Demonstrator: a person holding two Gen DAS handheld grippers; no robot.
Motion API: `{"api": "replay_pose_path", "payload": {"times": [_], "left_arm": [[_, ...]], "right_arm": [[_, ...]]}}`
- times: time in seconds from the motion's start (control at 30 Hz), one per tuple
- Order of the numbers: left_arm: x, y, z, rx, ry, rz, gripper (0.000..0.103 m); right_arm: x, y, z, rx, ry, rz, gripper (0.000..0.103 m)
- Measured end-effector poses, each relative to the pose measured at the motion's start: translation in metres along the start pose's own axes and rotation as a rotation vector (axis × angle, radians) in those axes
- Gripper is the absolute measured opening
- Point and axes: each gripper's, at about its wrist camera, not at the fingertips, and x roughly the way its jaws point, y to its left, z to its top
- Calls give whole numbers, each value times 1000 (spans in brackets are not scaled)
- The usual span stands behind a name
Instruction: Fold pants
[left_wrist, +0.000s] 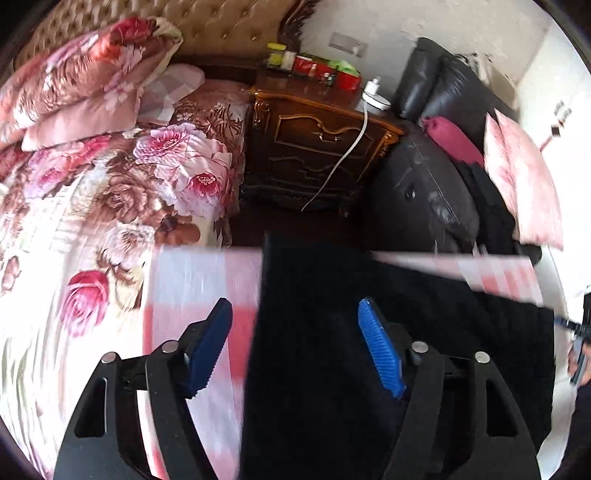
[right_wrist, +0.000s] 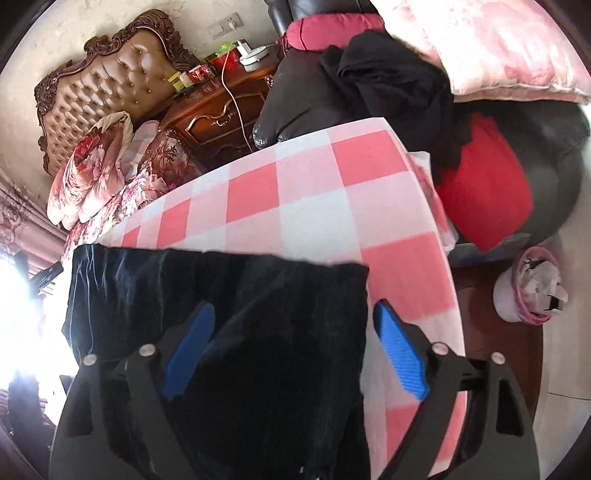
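Pink-and-white checked cloth (right_wrist: 314, 206) covers the table where the dark pants (right_wrist: 229, 295) lie flat, their straight folded edge toward the far side. Both claws stand wide apart over the fabric: the left gripper (left_wrist: 295, 347) straddles the pants' left edge, the right gripper (right_wrist: 295, 343) their right edge, gripping nothing. Beyond, a small bin (right_wrist: 532, 288) holds crumpled paper.

Motion-blurred checkered cloth (left_wrist: 192, 280); pants (right_wrist: 221, 295) cut off below.
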Motion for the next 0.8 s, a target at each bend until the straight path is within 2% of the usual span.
{"api": "replay_pose_path", "payload": {"times": [0.13, 0.23, 0.27, 0.3, 0.33, 0.37, 0.43, 0.57, 0.7, 0.8], "left_arm": [[29, 10, 28, -4, 28, -1, 65], [47, 13, 39, 19, 71, 6, 60], [50, 11, 39, 33, 80, 1, 55], [52, 11, 41, 47, 83, -11, 42], [53, 11, 42, 45, 95, -38, 32], [54, 11, 42, 45, 101, -41, 13], [51, 14, 43, 42, 91, -49, 6], [13, 23, 45, -10, -5, -91, 4], [-40, 12, 37, 12, -77, -120, 3], [-94, 4, 18, 23, -155, -165, 3]], "right_arm": [[17, 6, 7, -37, 39, -22, 82], [25, 9, 10, -57, 50, -29, 73], [26, 8, 12, -59, 42, -25, 67], [26, 8, 12, -58, 37, -25, 55], [27, 8, 14, -60, 35, -25, 51], [27, 8, 15, -60, 34, -14, 47], [28, 11, 12, -77, 33, 0, 40], [10, 18, 14, -62, -39, 25, 32], [-28, 36, 8, -95, -129, 60, 32], [-60, 46, -8, -98, -180, 91, 32]]}}
